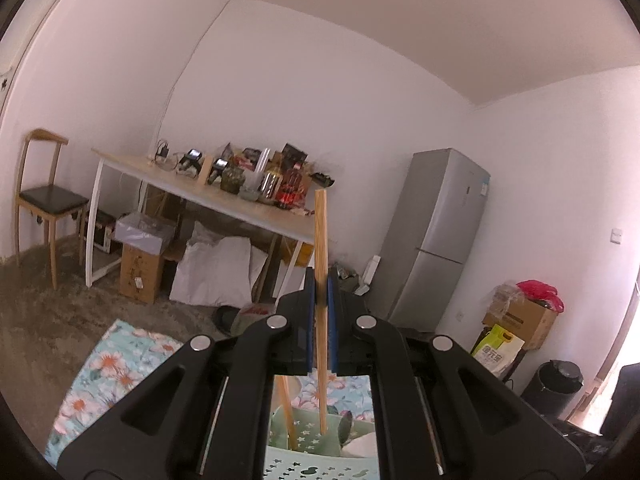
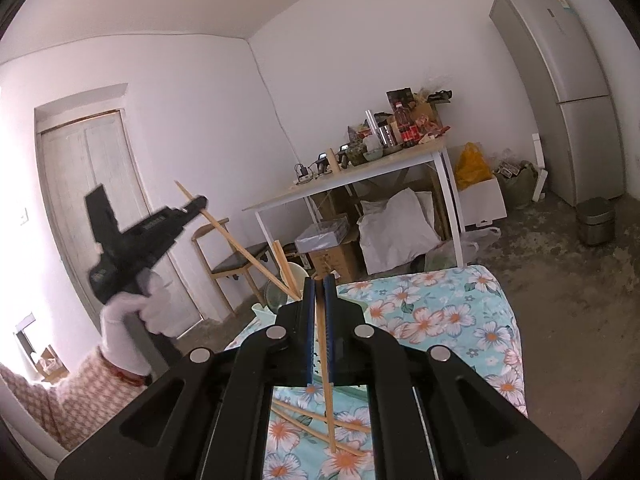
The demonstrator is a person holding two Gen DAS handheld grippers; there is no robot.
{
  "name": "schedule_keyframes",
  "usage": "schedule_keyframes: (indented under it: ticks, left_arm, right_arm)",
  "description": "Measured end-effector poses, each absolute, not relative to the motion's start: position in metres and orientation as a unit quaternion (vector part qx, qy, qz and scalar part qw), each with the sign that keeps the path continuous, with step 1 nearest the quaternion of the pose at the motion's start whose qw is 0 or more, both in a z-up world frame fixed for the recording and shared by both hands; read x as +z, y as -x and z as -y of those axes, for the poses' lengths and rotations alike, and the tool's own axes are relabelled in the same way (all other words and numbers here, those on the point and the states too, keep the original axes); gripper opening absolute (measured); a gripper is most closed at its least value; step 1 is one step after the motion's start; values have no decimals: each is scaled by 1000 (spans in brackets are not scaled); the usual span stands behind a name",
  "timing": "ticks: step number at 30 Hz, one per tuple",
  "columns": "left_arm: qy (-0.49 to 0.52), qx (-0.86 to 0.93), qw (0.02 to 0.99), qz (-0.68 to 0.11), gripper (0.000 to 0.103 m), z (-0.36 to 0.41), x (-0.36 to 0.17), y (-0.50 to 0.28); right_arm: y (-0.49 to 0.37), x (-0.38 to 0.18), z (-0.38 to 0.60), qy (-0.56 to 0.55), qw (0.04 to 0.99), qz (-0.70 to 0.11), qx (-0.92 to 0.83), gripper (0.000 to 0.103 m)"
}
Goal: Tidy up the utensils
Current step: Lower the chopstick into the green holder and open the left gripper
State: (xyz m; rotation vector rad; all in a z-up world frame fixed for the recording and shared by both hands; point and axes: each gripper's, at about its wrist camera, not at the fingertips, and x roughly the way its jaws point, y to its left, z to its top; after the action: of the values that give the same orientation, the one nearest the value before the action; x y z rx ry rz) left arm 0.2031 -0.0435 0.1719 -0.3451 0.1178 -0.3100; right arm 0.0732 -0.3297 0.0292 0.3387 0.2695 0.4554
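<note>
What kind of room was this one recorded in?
Most likely a lived-in room of a home, used for dining or storage: a tall fridge, a cluttered table with boxes beneath, and a wooden chair by the wall.

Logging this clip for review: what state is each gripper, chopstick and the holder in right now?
Left gripper: shut on a chopstick, raised above the holder.
Left chopstick: upright, lower tip down in the holder.
Green holder: already has another chopstick leaning inside.
Right gripper: shut on a chopstick.
Right chopstick: gripped, tilted, lower tip among the loose ones.
Loose chopsticks: lying crossed on the floral cloth.
</note>
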Motion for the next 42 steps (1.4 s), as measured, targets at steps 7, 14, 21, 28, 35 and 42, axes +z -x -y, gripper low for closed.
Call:
schedule_keyframes:
  ticks: [7, 14, 21, 28, 35, 42]
  left_arm:
    - [208, -158, 957, -126, 11, 42, 116, -221]
    - [202, -147, 959, -131, 56, 29, 105, -194]
    - [198, -123, 965, -122, 72, 7, 105, -158]
    - [141, -86, 976, -140, 86, -5, 86, -126]
    - [108, -32, 980, -161, 92, -23, 63, -98]
    - [112, -3, 979, -170, 94, -42, 54, -83]
  right_arm:
    - [-72, 34, 328, -158, 953, -135, 221, 5]
    - [-65, 41, 323, -150, 955, -131, 221, 5]
    - [-65, 69, 319, -143, 954, -103, 244, 5]
    - [-72, 122, 305, -127, 947, -53, 291, 5]
    - [-93, 163, 276, -88, 945, -10, 313, 5]
    - [-128, 170, 235, -31, 956, -3, 290, 5]
